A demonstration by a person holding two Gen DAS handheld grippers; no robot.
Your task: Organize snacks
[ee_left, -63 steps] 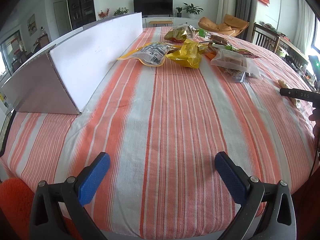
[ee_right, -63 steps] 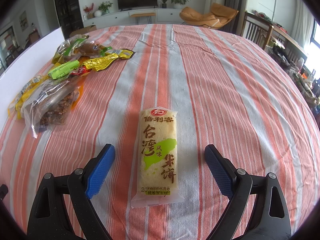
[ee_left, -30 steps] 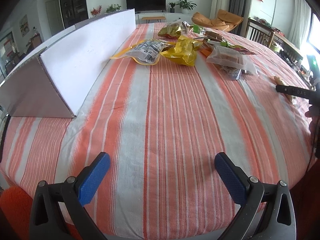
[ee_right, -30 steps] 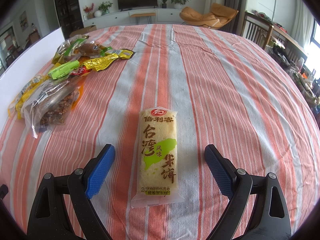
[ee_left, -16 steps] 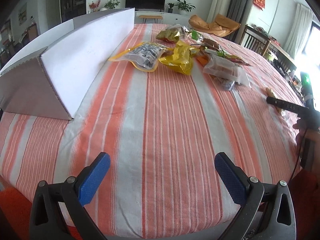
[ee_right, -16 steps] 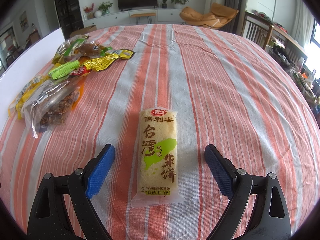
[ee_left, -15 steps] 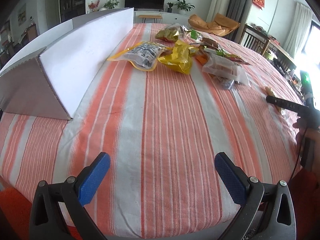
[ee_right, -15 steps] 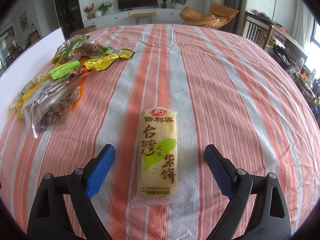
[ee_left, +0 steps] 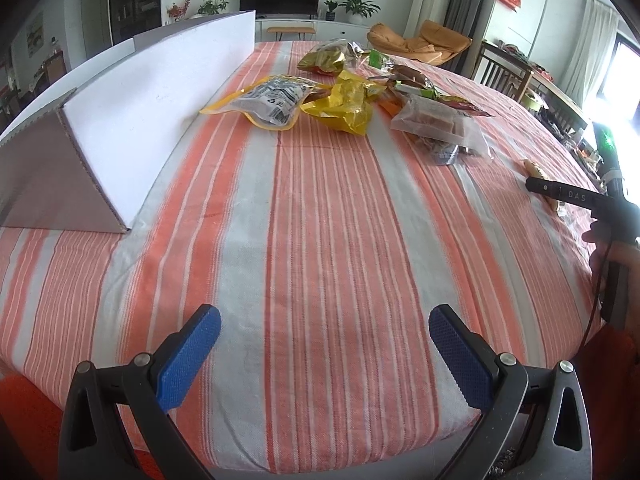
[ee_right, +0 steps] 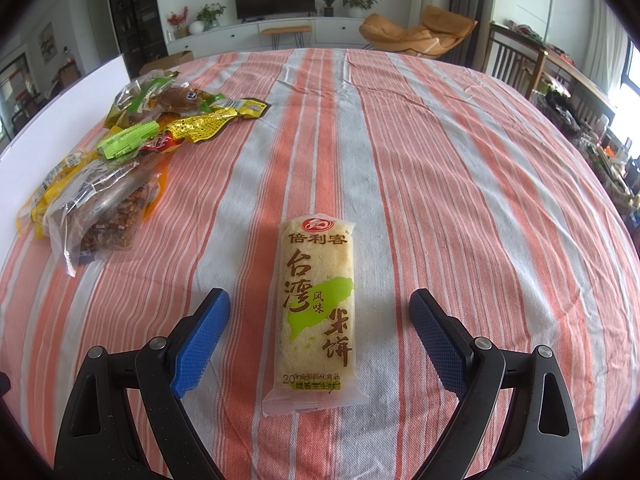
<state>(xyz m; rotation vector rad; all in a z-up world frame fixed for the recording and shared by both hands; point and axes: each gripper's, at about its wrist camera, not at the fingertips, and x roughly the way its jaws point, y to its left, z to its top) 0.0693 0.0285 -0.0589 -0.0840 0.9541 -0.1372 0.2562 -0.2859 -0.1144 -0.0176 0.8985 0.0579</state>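
The right gripper (ee_right: 320, 336) is spread wide, its blue pads (ee_right: 202, 344) low over the striped cloth (ee_right: 460, 168). Between them lies a rice cracker pack (ee_right: 316, 312), flat on the cloth and touching neither pad. Its long axis runs straight along the fingers, away from the camera: the end with the red logo points toward the far side of the table, the sealed end with the green label lies nearest the gripper's body. The pack sits about midway between the pads, a clear gap on each side, printed face up.

Farther off to the left lies a snack pile (ee_right: 128, 152): a clear bag of brown bars, green, gold and yellow wrappers, well apart from the pack. A white board (ee_right: 48, 128) shows at the left edge.

The left gripper (ee_left: 324, 352) is also spread wide, holding nothing, over bare cloth (ee_left: 320, 220) near the table's edge. Ahead of it and far up the table lies the same pile (ee_left: 352, 100); a white box (ee_left: 132, 108) runs along the left. At the right edge a hand (ee_left: 616, 252) holds the other tool, the pack (ee_left: 538, 178) only partly visible beyond it.
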